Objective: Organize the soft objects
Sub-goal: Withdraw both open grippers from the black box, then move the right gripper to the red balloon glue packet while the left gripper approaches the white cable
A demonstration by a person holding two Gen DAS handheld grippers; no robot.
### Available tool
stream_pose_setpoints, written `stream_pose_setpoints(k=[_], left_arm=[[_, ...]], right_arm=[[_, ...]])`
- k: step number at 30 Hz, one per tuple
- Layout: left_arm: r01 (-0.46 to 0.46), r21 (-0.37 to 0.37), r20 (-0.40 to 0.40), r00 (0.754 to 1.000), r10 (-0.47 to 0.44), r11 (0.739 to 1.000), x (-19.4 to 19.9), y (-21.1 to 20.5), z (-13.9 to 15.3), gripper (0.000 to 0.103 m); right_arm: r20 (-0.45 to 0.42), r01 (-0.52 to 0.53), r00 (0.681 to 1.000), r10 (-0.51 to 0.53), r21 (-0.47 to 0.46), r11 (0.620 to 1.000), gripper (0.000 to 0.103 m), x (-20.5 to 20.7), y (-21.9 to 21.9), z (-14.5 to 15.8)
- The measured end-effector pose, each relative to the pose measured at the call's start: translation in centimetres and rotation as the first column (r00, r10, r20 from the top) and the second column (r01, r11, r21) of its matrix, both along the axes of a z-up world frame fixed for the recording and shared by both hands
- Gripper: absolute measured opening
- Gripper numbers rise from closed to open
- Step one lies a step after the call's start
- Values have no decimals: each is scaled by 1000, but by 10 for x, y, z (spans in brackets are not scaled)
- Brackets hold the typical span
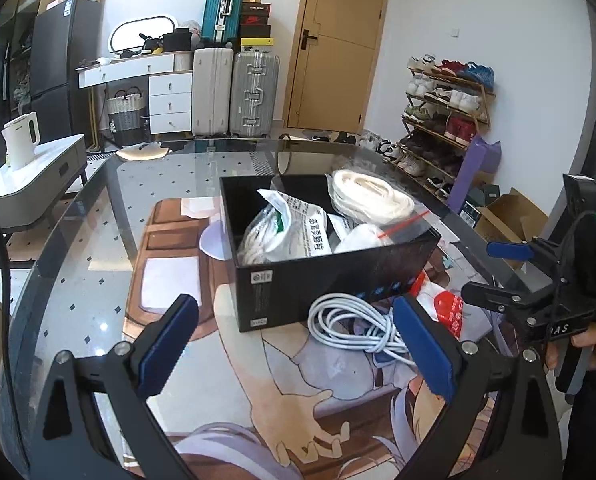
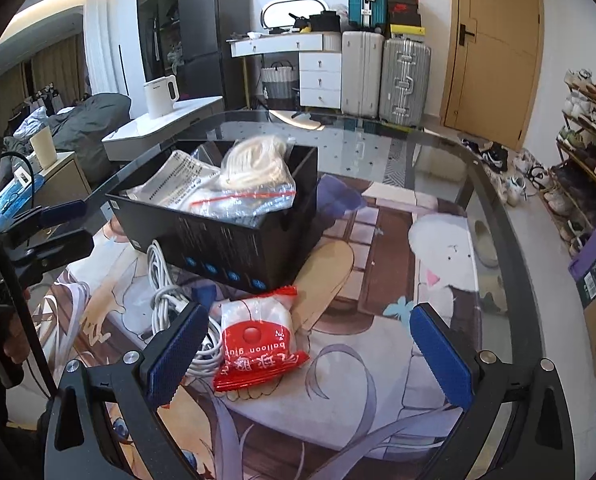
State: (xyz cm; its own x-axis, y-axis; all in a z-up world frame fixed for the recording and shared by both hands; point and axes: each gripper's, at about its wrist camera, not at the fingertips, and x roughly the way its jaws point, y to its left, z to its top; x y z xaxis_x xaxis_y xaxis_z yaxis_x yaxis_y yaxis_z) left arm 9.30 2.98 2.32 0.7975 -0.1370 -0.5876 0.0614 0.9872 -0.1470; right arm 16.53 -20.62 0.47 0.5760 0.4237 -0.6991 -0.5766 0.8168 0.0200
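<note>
A black box (image 1: 330,280) (image 2: 225,240) stands on the glass table (image 1: 97,264). It holds a zip bag of white rope (image 1: 372,196) (image 2: 253,172) and white printed packets (image 1: 285,232). A coiled white cable (image 1: 350,328) (image 2: 169,304) lies in front of the box, with a red-and-white balloon bag (image 2: 257,340) (image 1: 446,312) beside it. My left gripper (image 1: 295,344) (image 2: 57,226) is open, its right finger just beside the cable. My right gripper (image 2: 310,356) (image 1: 494,272) is open with the balloon bag between its fingers, nothing gripped.
The round glass table has a dark rim (image 2: 510,240), and a cartoon rug shows through it. A white side table (image 1: 29,184) with a kettle (image 1: 19,140) stands at the left. Suitcases (image 1: 233,92), a door (image 1: 338,44) and a shoe rack (image 1: 446,112) line the walls.
</note>
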Motion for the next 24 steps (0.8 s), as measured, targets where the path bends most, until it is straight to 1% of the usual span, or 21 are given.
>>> stream_pose_setpoints(k=[4, 8, 14, 19, 24], left_arm=[[9, 0, -10, 1000, -9, 1000, 0, -4, -3, 98], [21, 8, -25, 999, -20, 1000, -1, -8, -9, 98], [24, 11, -40, 999, -24, 1000, -2, -8, -14, 98], [31, 12, -41, 999, -30, 999, -2, -9, -14, 98], [35, 8, -56, 998, -35, 999, -1, -9, -17, 98]], right_arm=[[-5, 2, 1000, -2, -46, 999, 102, 1, 7, -9], [-21, -8, 1000, 7, -63, 998, 102, 2, 16, -18], [-64, -52, 997, 46, -98, 994, 102, 2, 35, -33], [-87, -102, 992, 95, -80, 992, 102, -3, 48, -35], [-87, -168, 983, 162, -75, 983, 102, -11, 60, -35]])
